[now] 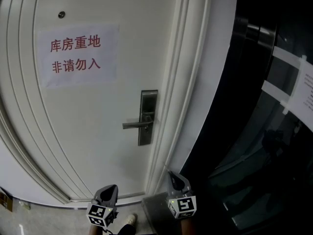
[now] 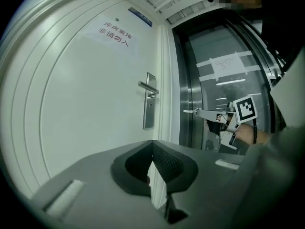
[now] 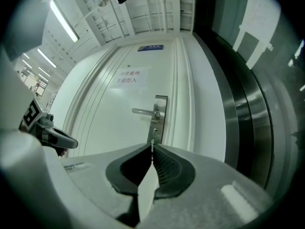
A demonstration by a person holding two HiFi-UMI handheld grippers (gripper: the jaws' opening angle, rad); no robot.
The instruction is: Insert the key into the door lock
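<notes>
Notice (image 1: 78,54): paper, stuck to the white door (image 1: 98,146).
Left gripper (image 1: 111,189): low before the door, your fingers clenched on nothing.
Lever handle (image 1: 136,125) and lock plate (image 1: 148,116): well apart from both tools.
Right gripper (image 1: 172,175): fingers grasping the key (image 3: 152,146).
Step, as judged: the approach. Next you needed to line the blade up with the keyhole (image 3: 155,130) under the lever.
The key showed only in the two gripper views, not in the head view.
</notes>
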